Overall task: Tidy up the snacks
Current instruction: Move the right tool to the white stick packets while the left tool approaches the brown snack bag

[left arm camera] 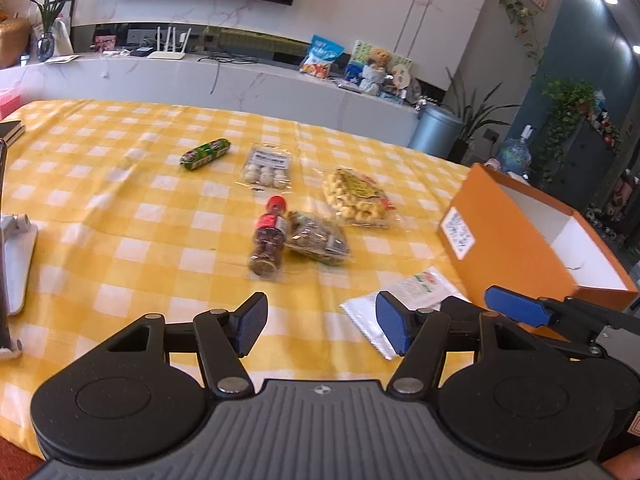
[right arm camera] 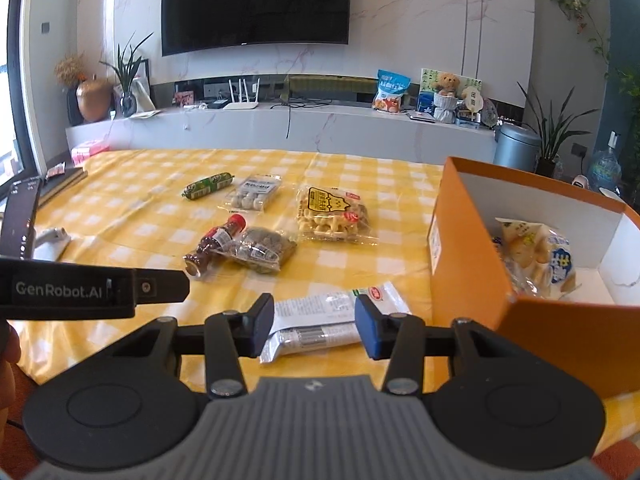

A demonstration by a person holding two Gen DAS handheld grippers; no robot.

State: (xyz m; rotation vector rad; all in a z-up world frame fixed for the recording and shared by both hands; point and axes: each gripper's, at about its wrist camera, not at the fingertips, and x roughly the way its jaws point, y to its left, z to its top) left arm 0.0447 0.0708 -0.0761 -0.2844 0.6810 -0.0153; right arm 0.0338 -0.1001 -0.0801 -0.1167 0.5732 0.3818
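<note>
**Jaws spread over white packet beside orange box**

Both sets of jaws stand apart. The right gripper (right arm camera: 315, 330) straddles a white snack packet (right arm camera: 332, 320) lying flat on the yellow checked tablecloth (right arm camera: 120, 216), its blue pads on either side of the wrapper; whether they touch it cannot be told. The left gripper (left arm camera: 322, 326) hangs over bare cloth, its jaws wide and nothing between them, with the same white packet (left arm camera: 404, 296) just behind its right pad.

The orange box (right arm camera: 472, 240) stands open just right of the packet, already holding a bag of pale buns (right arm camera: 536, 256) against its white lining. Left of the box lies a pack of yellow puffed rings (right arm camera: 332, 210). Further from the box on that side, a small bottle with a red cap (right arm camera: 216, 244) lies on its side, touching a clear bag of dark snacks (right arm camera: 264, 249). Beyond these, farther still from the box, sit a pack of white balls (right arm camera: 252, 196) and a green sausage-shaped roll (right arm camera: 208, 186).
</note>
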